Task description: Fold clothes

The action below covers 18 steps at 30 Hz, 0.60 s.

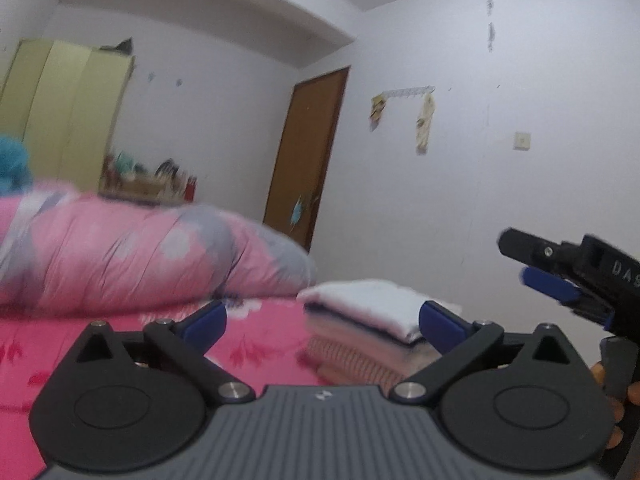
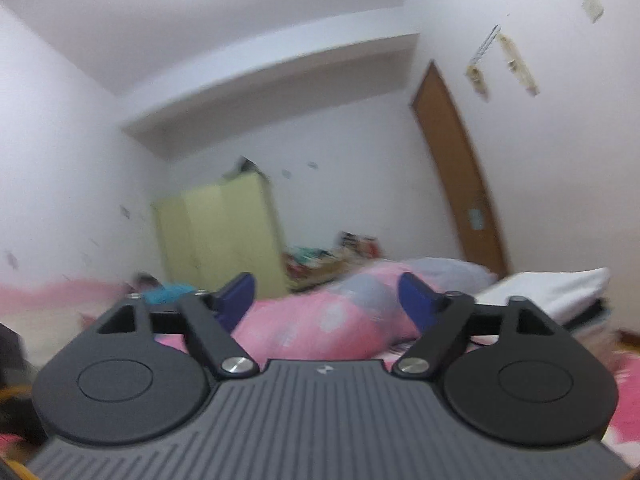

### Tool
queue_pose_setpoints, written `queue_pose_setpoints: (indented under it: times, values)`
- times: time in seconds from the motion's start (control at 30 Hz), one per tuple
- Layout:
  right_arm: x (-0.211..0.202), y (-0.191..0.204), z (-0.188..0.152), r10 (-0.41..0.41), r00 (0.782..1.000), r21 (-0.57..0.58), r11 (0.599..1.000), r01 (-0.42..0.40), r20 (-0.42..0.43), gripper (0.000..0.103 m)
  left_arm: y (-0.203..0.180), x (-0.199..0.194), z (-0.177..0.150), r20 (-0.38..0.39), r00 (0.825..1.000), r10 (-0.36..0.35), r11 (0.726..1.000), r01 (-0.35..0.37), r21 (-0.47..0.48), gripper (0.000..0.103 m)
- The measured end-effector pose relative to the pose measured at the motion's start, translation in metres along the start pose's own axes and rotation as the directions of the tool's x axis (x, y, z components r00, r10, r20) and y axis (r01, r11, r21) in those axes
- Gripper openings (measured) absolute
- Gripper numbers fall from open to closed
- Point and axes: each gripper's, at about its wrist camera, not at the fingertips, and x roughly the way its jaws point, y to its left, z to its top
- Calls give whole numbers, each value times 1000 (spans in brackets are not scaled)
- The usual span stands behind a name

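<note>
A stack of folded clothes [image 1: 368, 308], white on top with striped and pale layers below, lies on the pink floral bed sheet [image 1: 260, 352]. My left gripper [image 1: 322, 320] hovers low over the bed just in front of the stack, open, with nothing between its blue pads. My right gripper [image 1: 530, 266] comes in from the right edge above the stack, a hand on its handle. In the right wrist view the right gripper [image 2: 328, 296] is open and empty, and the folded stack [image 2: 560, 292] lies off to its right. A teal garment [image 2: 168, 292] lies far left, blurred.
A rolled pink and grey quilt [image 1: 140, 256] fills the bed's far side, also the quilt [image 2: 320, 320] ahead of the right gripper. Behind stand a yellow-green wardrobe [image 1: 68, 112], a cluttered low table [image 1: 148, 184] and a brown door [image 1: 308, 152]. White walls close the room.
</note>
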Motion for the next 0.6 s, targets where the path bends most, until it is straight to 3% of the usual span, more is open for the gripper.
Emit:
queue_pose_setpoints:
  times: [0.1,0.23,0.43,0.6]
  values:
    - [-9,0,-8,-149,988,-94,985,144,-51,90,2,-1,-9,-38,999,-1,1000,-1,-29,103]
    - [-12,-3,-15,-316,945,-182,938,296,-88,98,0,9,-20,-114,993,-8,996,-2,-85,103]
    - [-26,-17,-29,-445,886,-161,891,424,-132,102,-18,27,-40,-209,977,30,996,-47,-75,103]
    - [-27,-29,-52,-521,836,-148,853,501,-173,102,-35,32,-54,-235,969,71,997,-64,37,103]
